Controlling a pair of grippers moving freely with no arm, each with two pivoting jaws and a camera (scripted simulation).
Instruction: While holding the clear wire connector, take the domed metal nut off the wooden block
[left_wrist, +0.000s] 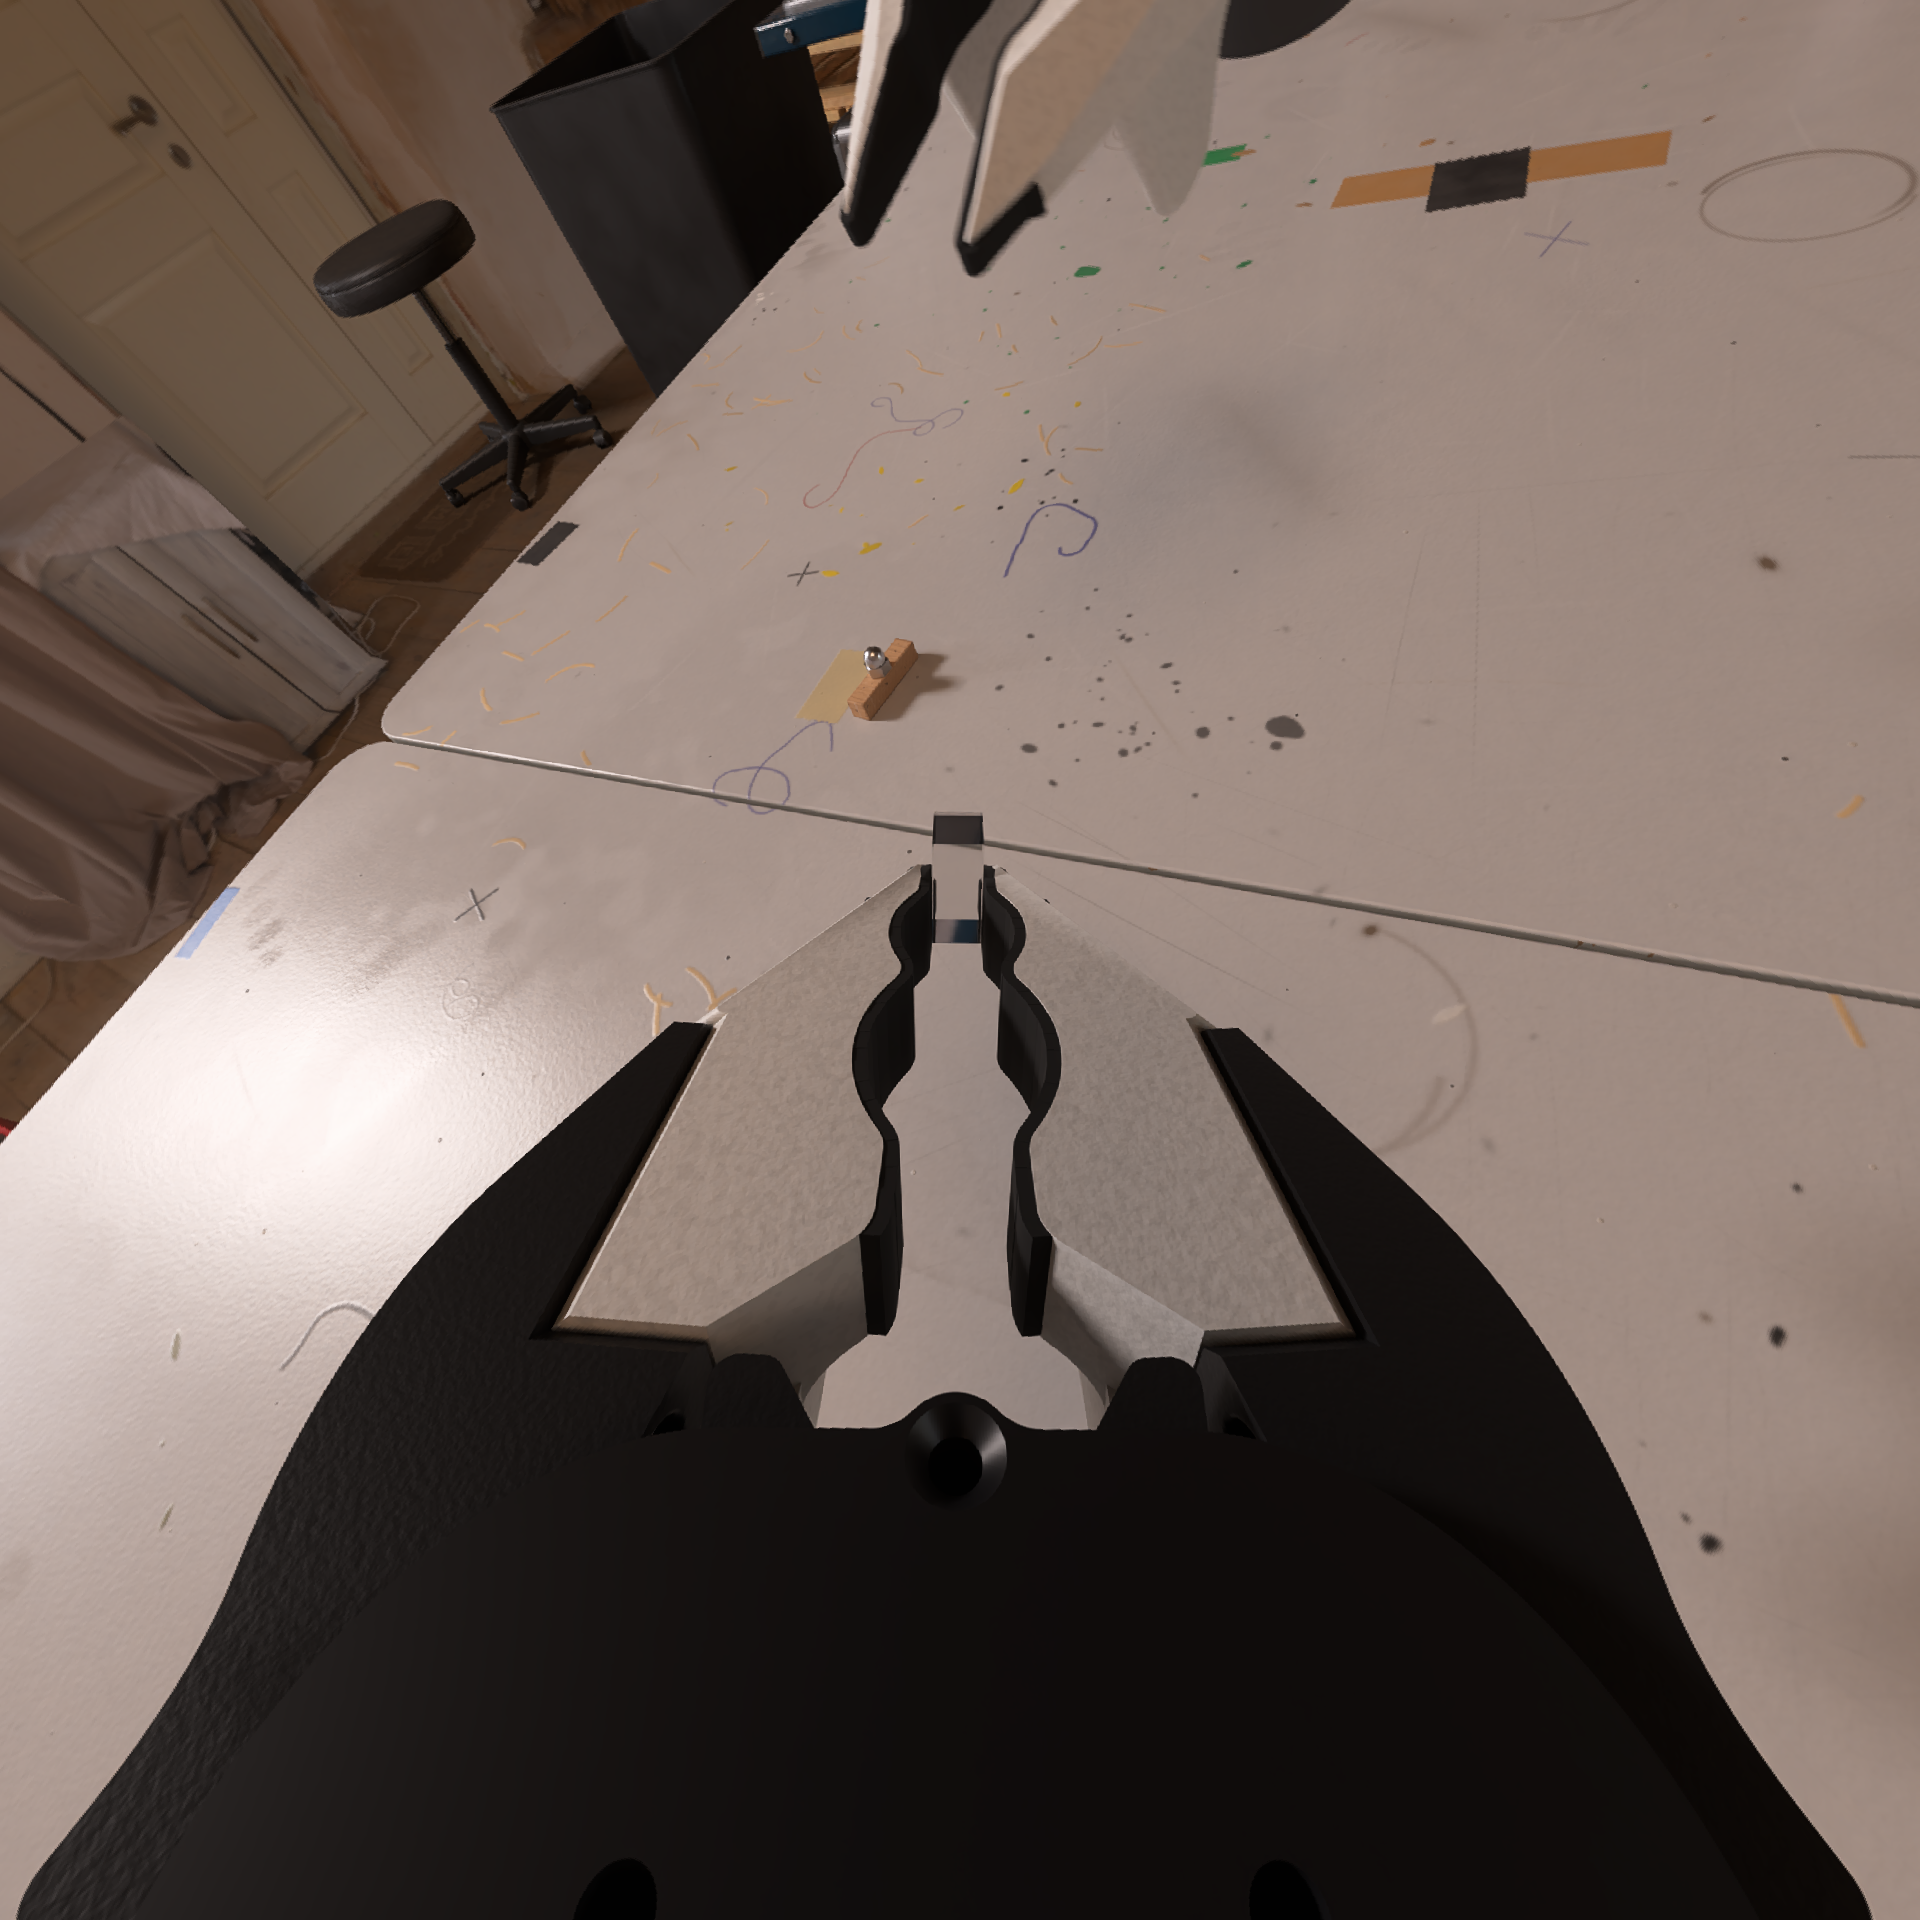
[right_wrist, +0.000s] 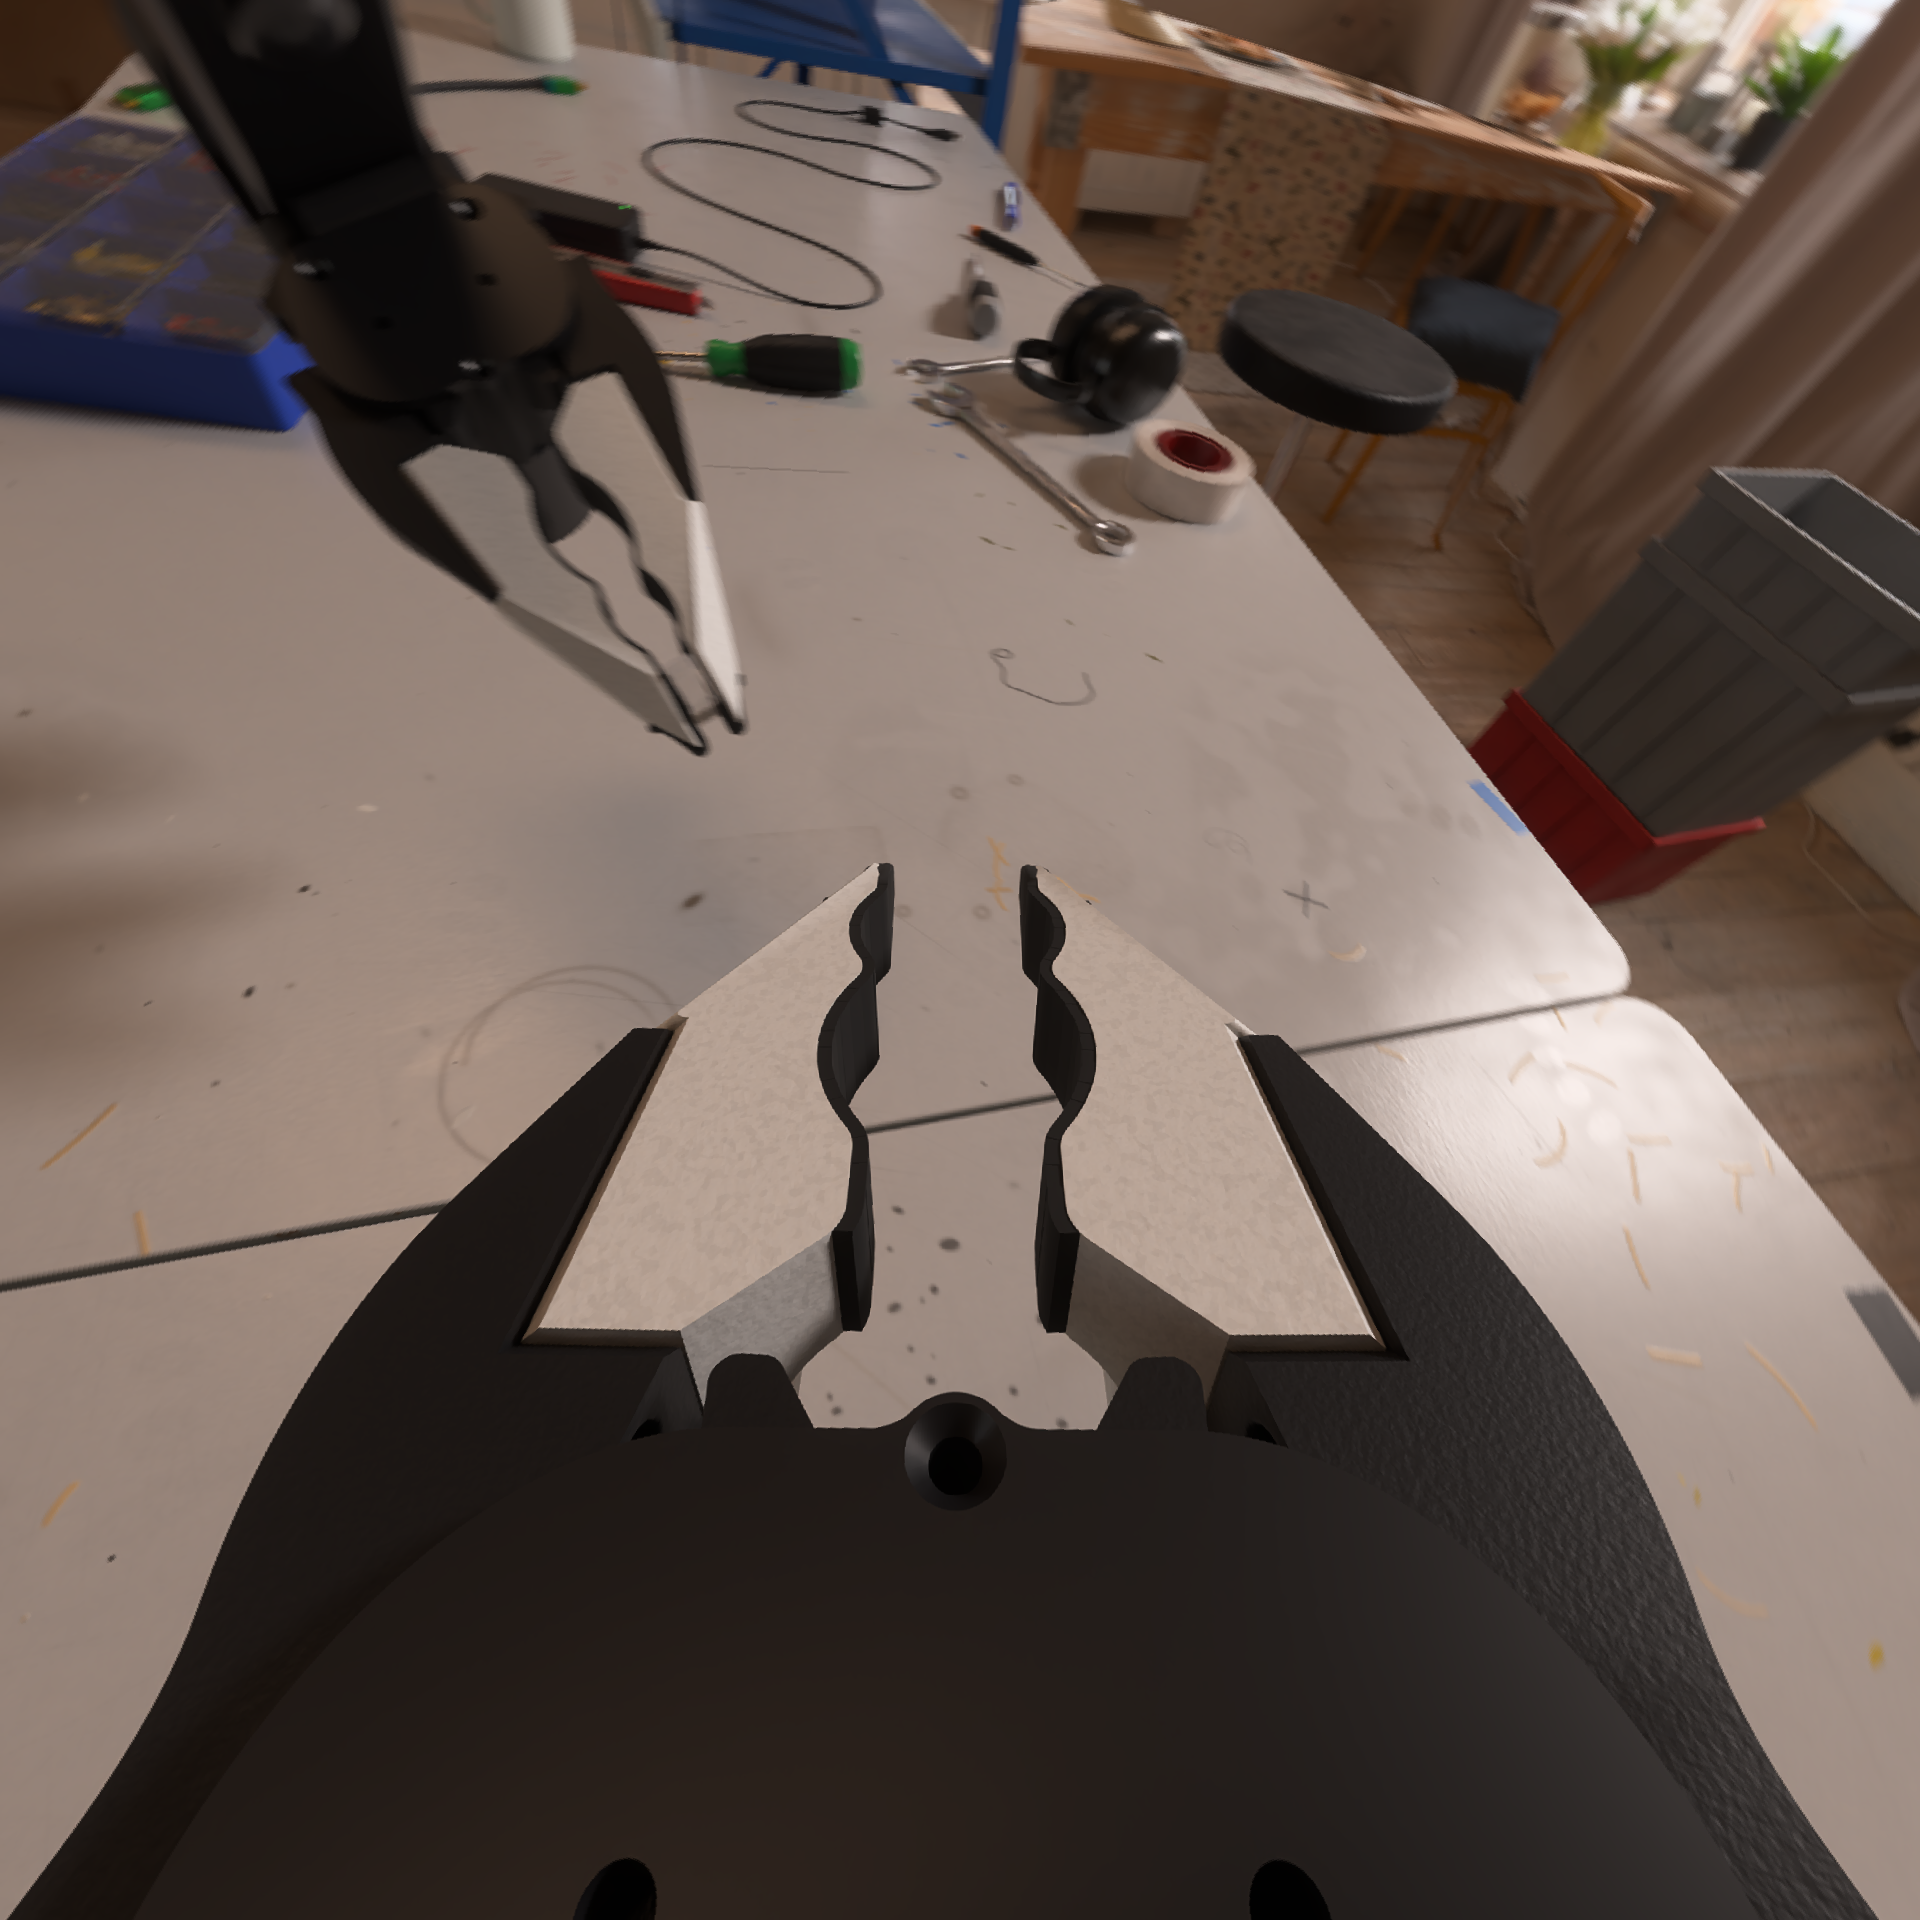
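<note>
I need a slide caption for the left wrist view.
Left claw grips the clear wire connector above the table; domed metal nut sits on the wooden block.

- left gripper (left_wrist: 957, 883) is pinched on the clear wire connector (left_wrist: 957, 878), which sticks out a bit past the tips over the seam between the two table tops
- wooden block (left_wrist: 884, 683) sits further out on the white table (left_wrist: 1351, 582), domed metal nut (left_wrist: 874, 658) on top of it, tan patch of tape (left_wrist: 828, 690) right beside the block
- right gripper (left_wrist: 940, 223) hangs in at the top edge, fingertips apart, well away from the block
- off the table: black stool (left_wrist: 416, 270) and a black bin (left_wrist: 665, 156)
</note>
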